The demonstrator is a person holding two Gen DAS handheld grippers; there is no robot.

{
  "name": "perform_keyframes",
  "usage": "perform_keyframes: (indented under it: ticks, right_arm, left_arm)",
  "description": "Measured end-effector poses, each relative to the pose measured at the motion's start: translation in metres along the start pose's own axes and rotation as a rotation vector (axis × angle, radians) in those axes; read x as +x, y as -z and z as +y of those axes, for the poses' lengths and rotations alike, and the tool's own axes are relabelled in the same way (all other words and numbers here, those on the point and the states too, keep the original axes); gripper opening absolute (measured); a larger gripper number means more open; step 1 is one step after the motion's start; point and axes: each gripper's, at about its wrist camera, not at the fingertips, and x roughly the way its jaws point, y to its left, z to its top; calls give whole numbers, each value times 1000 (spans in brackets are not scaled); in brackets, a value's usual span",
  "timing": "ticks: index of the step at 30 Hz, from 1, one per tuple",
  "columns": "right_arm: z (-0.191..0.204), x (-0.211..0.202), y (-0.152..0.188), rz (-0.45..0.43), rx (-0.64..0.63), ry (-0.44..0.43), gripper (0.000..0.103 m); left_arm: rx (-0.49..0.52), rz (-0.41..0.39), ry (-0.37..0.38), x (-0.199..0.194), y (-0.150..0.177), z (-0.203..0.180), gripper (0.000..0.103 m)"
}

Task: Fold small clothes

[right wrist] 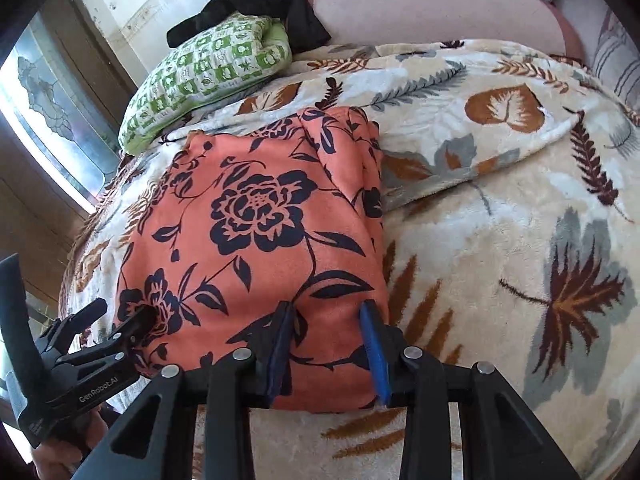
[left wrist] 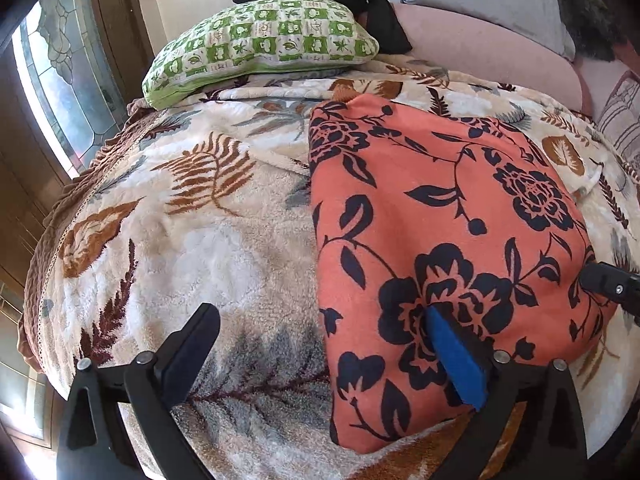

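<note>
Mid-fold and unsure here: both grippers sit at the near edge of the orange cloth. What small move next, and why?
Probably close both grippers on the near edge. The left gripper and right gripper stand open over the orange cloth, which lies flat on the blanket, seemingly ungripped.

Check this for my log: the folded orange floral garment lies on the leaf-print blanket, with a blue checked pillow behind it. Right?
Not quite: the pillow is green checked, not blue, as the left wrist view shows. The rest holds: the folded orange floral garment lies on the leaf-print blanket, pillow behind it.
</note>
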Motion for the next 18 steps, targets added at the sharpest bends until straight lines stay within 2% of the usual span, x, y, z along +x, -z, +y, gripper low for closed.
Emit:
perform_keyframes:
  ticks: [4,8,13,16,18]
  right_arm:
    - [9,-19,-24,-106,-28,-5,39]
    - [17,-5,-74,-116,4,-37,39]
    - [26,60,-125,-14,50,-53,39]
    - [10,113,-129,105,116,-1,39]
    - [9,110,-128,56,104,-16,40]
  left_arm:
    - [-75,34,85,9,-2,8,103]
    - [-116,40,117,15,4,7,103]
    - [-101,51,151,20,5,8,103]
    - [-111,44,161,21,6,8,103]
    - [-115,33,154,19,8,8,103]
